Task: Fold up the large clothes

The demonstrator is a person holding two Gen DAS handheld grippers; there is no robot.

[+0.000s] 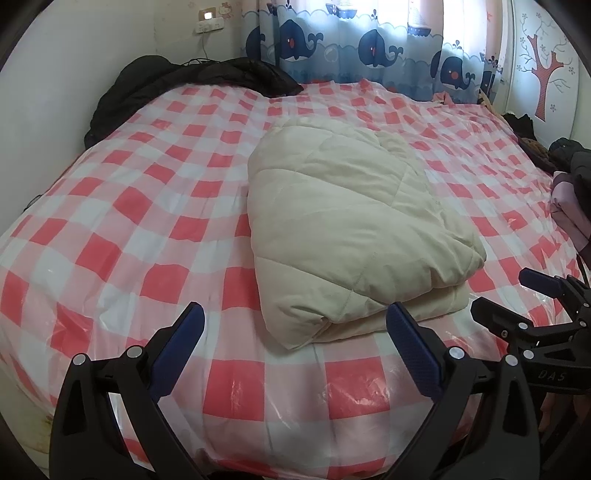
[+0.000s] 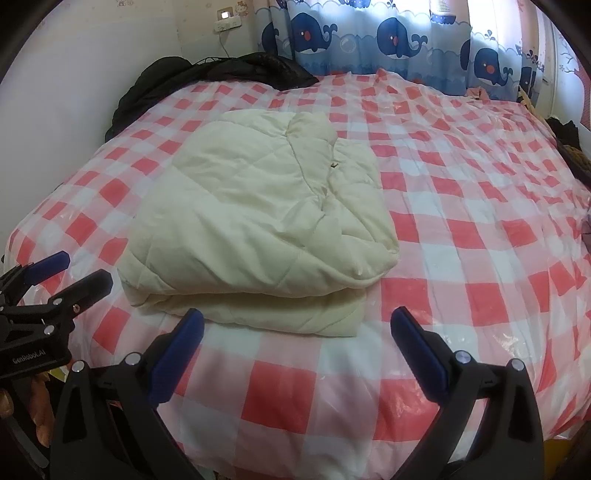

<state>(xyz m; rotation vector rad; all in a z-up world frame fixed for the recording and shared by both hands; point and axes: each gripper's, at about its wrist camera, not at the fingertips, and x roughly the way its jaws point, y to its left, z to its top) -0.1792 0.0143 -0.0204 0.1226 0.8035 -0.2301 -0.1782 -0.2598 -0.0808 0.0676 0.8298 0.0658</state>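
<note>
A cream quilted garment [image 1: 354, 225] lies folded into a thick bundle on the bed with the red and white check cover [image 1: 147, 221]. It also shows in the right wrist view [image 2: 255, 229], left of the middle. My left gripper [image 1: 295, 317] is open and empty, just short of the bundle's near edge. My right gripper [image 2: 297, 321] is open and empty, also just short of the near edge. The right gripper shows at the right of the left wrist view [image 1: 506, 295]. The left gripper shows at the left of the right wrist view [image 2: 77, 269].
A black garment [image 1: 177, 85] is heaped at the bed's far left corner against the wall. Whale-print curtains [image 1: 369, 48] hang behind the bed. Dark and pink clothes [image 1: 569, 184] are piled at the bed's right edge. A wall socket with a cord [image 2: 227, 26] is at the back.
</note>
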